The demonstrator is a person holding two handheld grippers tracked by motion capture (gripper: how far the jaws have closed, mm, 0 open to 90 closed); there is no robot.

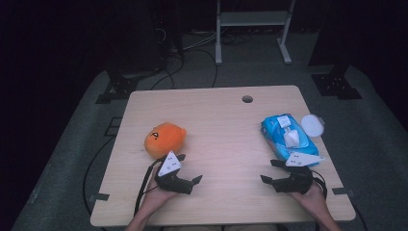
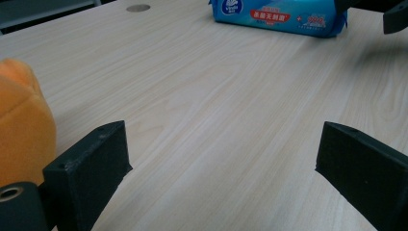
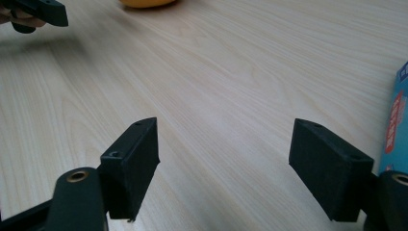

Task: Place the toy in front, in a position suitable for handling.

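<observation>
Dark studio space surrounds a pale wooden table (image 1: 226, 144), with a white metal frame, black stands and loose cables on the grey floor beyond its far edge. A small round hole (image 1: 247, 99) sits near the middle of the far side of the tabletop.

On the right side lies a blue pack of wet wipes (image 1: 284, 137), flat, its white flip lid open and a wipe poking up; a round white lid (image 1: 312, 126) rests touching its far right corner. On the left side sits an orange plush toy (image 1: 164, 139), soft and rounded, with a small dark face mark.

A person's two hands come in from the near edge, each holding a black two-jaw gripper. The left gripper (image 1: 190, 178) hovers just near of the plush toy, jaws spread wide and empty; its own camera shows the plush (image 2: 21, 125) close beside one jaw, not between them. The right gripper (image 1: 272, 172) sits just near of the wipes pack, jaws likewise released with only bare wood between them, the pack's edge (image 3: 397, 125) just beside one jaw.

Nothing is grasped yet. The likely risks: the plush is squashy and could slip or roll away if pinched off-centre; the slick wipes pack could slide across the smooth wood if nudged, and the open flap or loose wipe could snag a jaw.
</observation>
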